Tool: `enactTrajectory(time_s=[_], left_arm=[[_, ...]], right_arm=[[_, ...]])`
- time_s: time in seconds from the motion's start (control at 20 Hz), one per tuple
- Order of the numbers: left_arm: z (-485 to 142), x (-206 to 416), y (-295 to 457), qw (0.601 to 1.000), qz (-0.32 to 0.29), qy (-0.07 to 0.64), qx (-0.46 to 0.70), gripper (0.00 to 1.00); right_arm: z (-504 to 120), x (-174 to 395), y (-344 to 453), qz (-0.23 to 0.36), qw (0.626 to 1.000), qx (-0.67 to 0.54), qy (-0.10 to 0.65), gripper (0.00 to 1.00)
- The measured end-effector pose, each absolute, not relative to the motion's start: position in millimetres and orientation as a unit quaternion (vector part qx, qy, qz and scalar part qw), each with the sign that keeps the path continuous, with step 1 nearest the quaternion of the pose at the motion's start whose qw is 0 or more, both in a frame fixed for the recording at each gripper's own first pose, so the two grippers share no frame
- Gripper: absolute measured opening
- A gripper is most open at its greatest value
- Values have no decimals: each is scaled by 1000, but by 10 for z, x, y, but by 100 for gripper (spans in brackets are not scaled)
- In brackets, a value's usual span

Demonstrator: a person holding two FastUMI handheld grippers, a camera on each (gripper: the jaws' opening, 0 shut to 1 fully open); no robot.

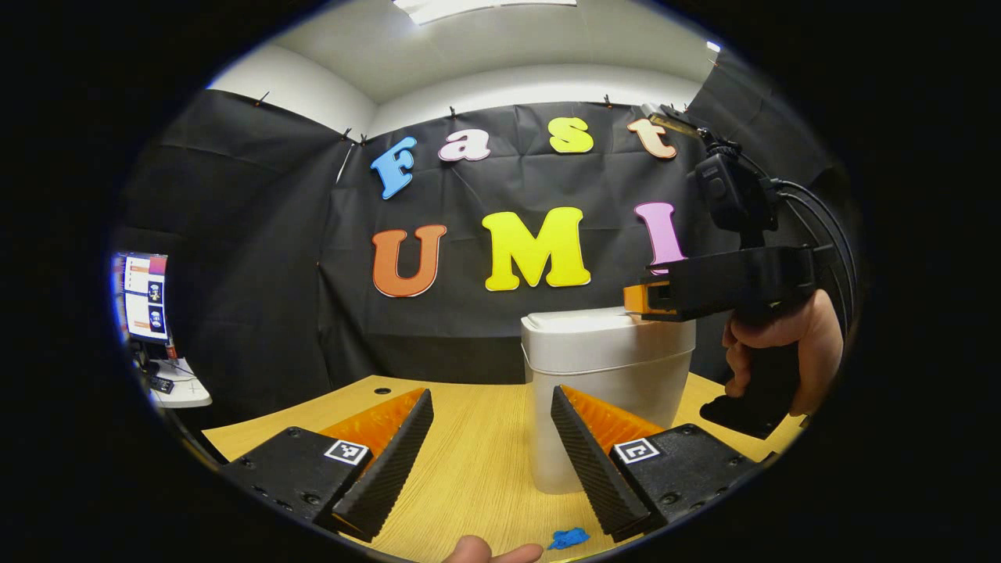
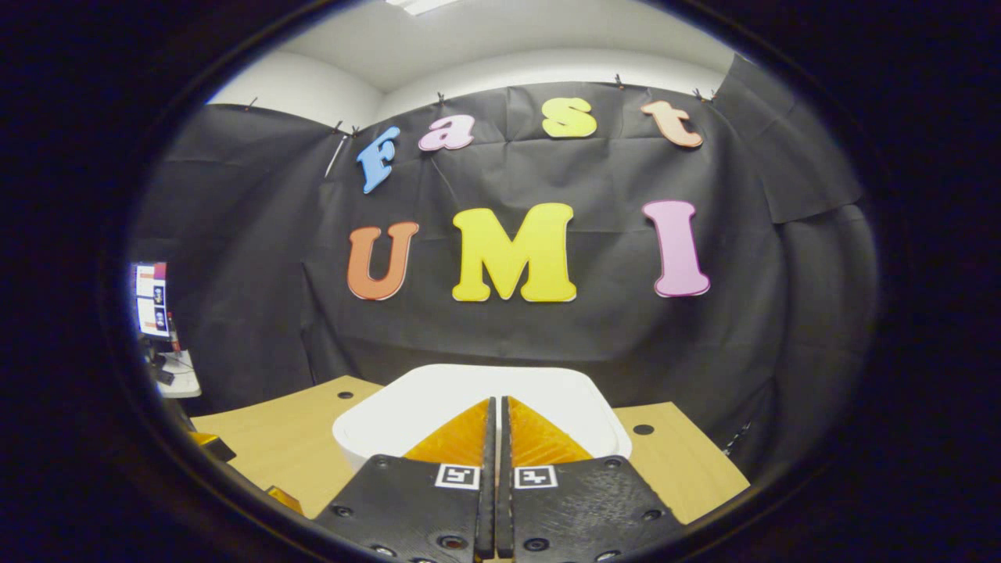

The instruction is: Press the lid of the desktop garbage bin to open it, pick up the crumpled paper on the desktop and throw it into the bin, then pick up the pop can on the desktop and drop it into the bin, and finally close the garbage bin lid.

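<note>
- your left gripper (image 1: 493,457) is low over the wooden desk (image 1: 469,469), fingers spread wide apart with nothing between them.
- the garbage bin (image 1: 606,375) stands upright on the desk just ahead of that gripper, behind its right finger; its lid (image 1: 594,324) lies flat and shut.
- in the left gripper view, your right gripper (image 1: 641,301) reaches in from the right, held by a hand (image 1: 782,344), and its tip sits at the lid's right edge, at or just above the surface; whether it is touching cannot be told.
- in the right gripper view, your right gripper (image 2: 494,438) has its fingers pressed together, gripping nothing, and they lie directly over the white lid (image 2: 438,407).
- a small blue scrap (image 1: 568,538) lies on the desk near the bottom edge of the left gripper view, beside a fingertip (image 1: 489,552).
- a monitor (image 1: 146,295) sits on a side table (image 1: 184,387) far off to the left, past the desk.
- from these angles i cannot tell where the crumpled paper and the pop can are.
</note>
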State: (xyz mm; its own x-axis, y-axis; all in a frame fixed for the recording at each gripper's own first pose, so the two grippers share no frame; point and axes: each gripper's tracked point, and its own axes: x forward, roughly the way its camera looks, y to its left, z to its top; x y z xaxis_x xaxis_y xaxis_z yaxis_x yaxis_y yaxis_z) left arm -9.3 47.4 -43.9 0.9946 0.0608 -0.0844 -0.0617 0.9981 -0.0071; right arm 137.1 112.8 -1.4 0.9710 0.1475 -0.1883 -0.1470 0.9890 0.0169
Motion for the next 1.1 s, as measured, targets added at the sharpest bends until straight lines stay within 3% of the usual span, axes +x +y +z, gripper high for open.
enactTrajectory(time_s=[0.65, 0.85, 0.95, 1.0, 1.1], left_arm=[[-483, -87, 374, 998, 30, 44, -17, 98], [-482, -108, 377, 998, 34, 45, -9, 98], [-497, -101, 405, 998, 40, 49, -11, 98], [-505, -109, 407, 998, 42, 50, -12, 98], [-455, -111, 373, 998, 41, 46, -16, 98]], right_arm=[[-143, 1351, 1146, 108, 986, -34, 125, 1], [18, 1337, 1042, 93, 991, -6, 92, 0], [154, 1293, 884, 69, 995, 5, 70, 2], [231, 1245, 841, 63, 996, 8, 56, 14], [361, 1175, 791, 58, 998, 11, 32, 25]])
